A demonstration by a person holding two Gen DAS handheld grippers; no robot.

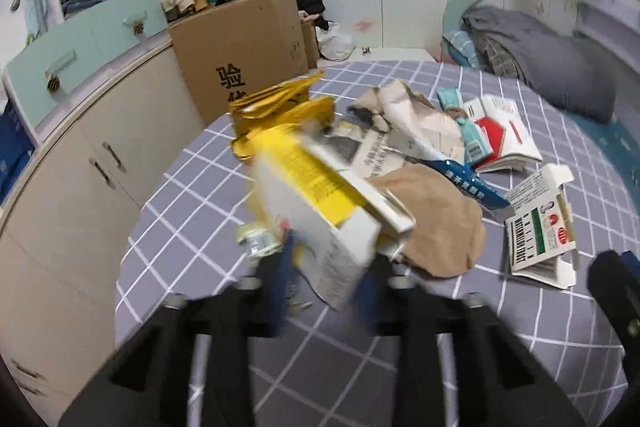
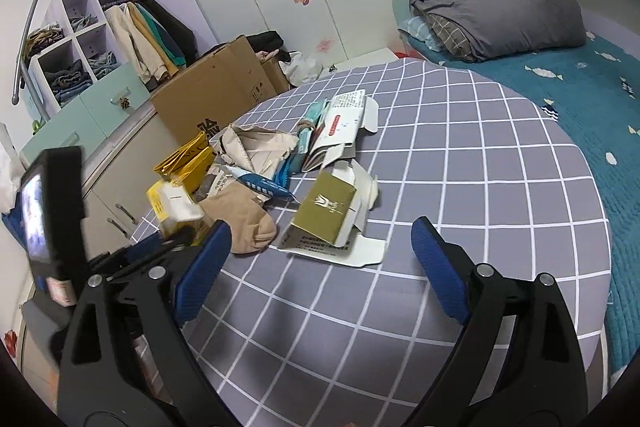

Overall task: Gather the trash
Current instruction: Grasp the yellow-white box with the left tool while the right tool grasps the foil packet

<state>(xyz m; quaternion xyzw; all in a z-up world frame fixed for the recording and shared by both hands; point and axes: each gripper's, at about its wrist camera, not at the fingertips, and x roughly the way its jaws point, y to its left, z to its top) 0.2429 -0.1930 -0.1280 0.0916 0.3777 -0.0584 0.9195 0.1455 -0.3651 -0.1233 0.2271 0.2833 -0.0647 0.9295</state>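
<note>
My left gripper is shut on a white and yellow carton, held tilted above the checked bed sheet; the carton is motion-blurred and also shows in the right wrist view. My right gripper is open and empty, just in front of a flattened gold and white box. A heap of trash lies beyond: a beige stocking, crumpled newspaper, a red and white box, yellow foil bags, a small bottle.
An open cardboard box stands on the floor beside the bed, next to a low white cabinet. A grey folded quilt lies at the bed's far end. A flattened barcode box lies to the right.
</note>
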